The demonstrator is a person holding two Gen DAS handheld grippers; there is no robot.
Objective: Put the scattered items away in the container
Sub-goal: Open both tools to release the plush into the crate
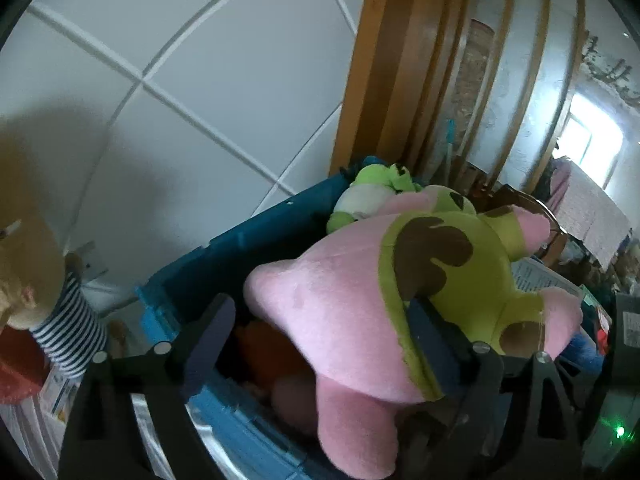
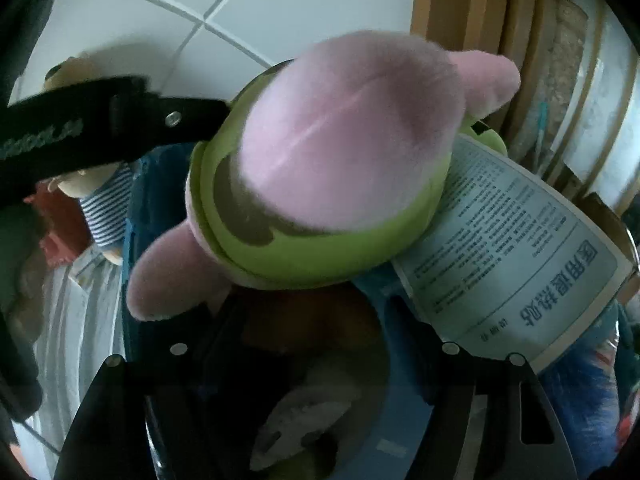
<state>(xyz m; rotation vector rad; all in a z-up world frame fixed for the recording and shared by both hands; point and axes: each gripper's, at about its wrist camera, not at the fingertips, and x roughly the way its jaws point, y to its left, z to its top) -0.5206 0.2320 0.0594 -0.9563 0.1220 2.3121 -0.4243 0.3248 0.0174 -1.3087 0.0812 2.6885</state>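
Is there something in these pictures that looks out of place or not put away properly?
Yes. The pink star plush sprawls high over the blue crate instead of sitting inside it. A striped-shirt doll remains outside the crate, on the floor side. A printed sheet lies tilted across the crate's edge.

Printed Chinese text is carried by a white leaflet (image 2: 516,252) at the right of the right wrist frame, where a large heading of five characters, seen upside down, can be read as 医用退热贴; the columns of small print beside it are too fine to be made out. White lettering is borne by a black strap (image 2: 60,136) at the left edge of the same frame, but it is blurred and cannot be read. In the left wrist frame the leaflet (image 1: 536,276) is seen at the right with illegible print.
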